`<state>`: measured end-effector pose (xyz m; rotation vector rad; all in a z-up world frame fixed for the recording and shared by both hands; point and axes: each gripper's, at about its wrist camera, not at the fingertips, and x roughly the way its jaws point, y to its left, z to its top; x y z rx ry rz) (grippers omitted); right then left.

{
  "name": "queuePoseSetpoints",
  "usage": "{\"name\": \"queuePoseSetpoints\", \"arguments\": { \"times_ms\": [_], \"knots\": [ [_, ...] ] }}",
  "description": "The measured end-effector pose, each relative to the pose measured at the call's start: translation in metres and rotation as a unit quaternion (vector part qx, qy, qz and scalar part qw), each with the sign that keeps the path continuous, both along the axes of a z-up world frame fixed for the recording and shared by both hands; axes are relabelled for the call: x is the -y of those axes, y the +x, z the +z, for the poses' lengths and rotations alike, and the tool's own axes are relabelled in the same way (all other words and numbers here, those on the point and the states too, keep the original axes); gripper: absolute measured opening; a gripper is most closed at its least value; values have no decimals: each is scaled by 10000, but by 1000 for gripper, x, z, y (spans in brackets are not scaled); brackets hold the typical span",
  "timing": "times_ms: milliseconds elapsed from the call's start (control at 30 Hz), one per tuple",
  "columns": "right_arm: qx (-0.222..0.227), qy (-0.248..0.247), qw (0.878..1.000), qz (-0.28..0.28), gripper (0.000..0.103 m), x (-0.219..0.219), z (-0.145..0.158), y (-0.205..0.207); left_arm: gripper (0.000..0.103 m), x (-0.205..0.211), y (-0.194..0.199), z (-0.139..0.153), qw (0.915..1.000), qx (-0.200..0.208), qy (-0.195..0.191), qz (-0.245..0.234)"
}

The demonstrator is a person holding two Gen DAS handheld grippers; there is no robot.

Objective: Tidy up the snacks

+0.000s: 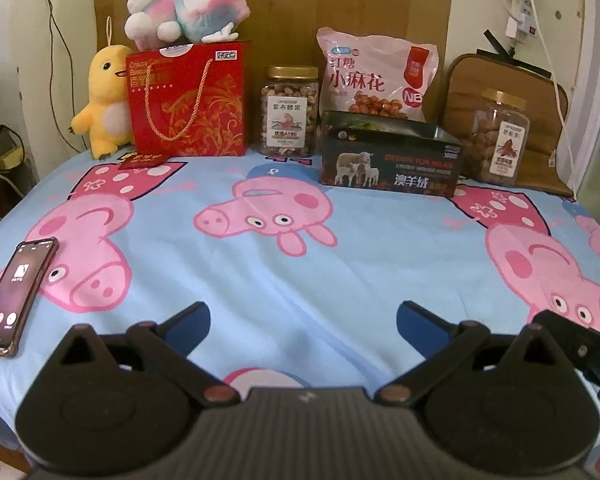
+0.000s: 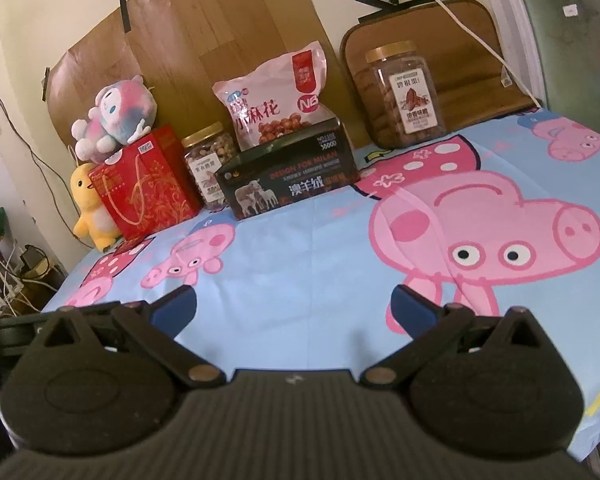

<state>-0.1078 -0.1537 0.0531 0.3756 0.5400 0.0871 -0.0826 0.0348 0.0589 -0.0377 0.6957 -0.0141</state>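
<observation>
Along the back of the cartoon-pig sheet stand a red gift bag (image 1: pixel 186 100) (image 2: pixel 146 188), a clear nut jar (image 1: pixel 289 112) (image 2: pixel 209 162), a pink snack bag (image 1: pixel 376 76) (image 2: pixel 276 100) leaning behind a black open box (image 1: pixel 390 160) (image 2: pixel 288 176), and a second jar (image 1: pixel 498 138) (image 2: pixel 402 96) at the right. My left gripper (image 1: pixel 303 314) hovers open over the near part of the sheet, nothing between its blue-tipped fingers. My right gripper (image 2: pixel 294 298) is likewise open and empty, well short of the snacks.
A phone (image 1: pixel 16 292) on a cable lies at the sheet's left edge. A yellow plush (image 1: pixel 100 104) and a pink plush (image 1: pixel 188 4) sit by the red bag. A brown cushion (image 1: pixel 540 92) leans at the back right. Cables and a power strip (image 1: pixel 520 4) hang on the wall.
</observation>
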Motion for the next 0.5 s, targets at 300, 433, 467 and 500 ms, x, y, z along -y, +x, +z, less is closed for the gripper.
{"name": "queuePoseSetpoints", "arguments": {
  "times_ms": [300,433,467,500],
  "knots": [
    [-95,103,9998,-147,103,0,-5,-4,103,8,-3,-4,9991,-26,413,100],
    [-85,99,9998,-146,103,-1,-5,-4,103,7,-2,-5,9989,-41,433,146],
    [-90,98,9998,-152,103,-1,-5,-4,103,6,-1,-6,9990,-68,410,162],
    [-91,96,9998,-159,103,-1,-6,-4,103,5,0,-7,9990,-100,386,185]
  ]
}}
